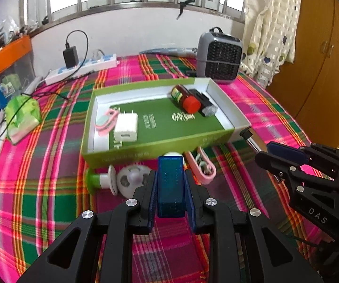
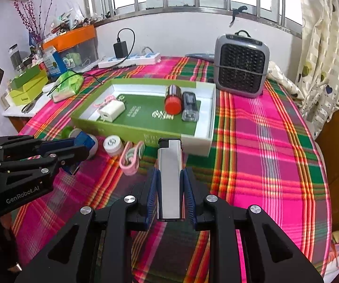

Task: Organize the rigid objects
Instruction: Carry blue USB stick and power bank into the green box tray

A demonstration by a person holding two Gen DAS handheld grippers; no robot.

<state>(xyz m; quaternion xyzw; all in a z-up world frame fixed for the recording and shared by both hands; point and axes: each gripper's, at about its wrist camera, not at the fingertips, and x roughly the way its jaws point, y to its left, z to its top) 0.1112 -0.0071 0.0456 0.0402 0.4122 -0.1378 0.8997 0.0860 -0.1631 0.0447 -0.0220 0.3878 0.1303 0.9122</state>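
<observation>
My left gripper (image 1: 171, 176) is shut on a translucent blue rectangular case (image 1: 171, 186), held above the plaid cloth in front of the green box (image 1: 146, 151). In the right wrist view my right gripper (image 2: 169, 174) is shut on a silver lighter (image 2: 170, 179) with a black top. The open green box (image 2: 146, 136) holds a white charger (image 1: 126, 129), a pink item (image 1: 105, 122), a red-capped bottle (image 1: 186, 99) and a black lighter (image 1: 204, 103). In front of the box lie a small green-handled fan (image 1: 122, 179), a white round jar (image 2: 113, 145) and a pink clip (image 2: 131, 158).
A grey heater (image 2: 241, 70) stands behind the box. A power strip (image 1: 82, 68) with a black adapter and a green pouch (image 1: 23, 115) lie at the left. Clutter and boxes fill the far left shelf. A wooden wardrobe (image 1: 315, 70) stands at the right.
</observation>
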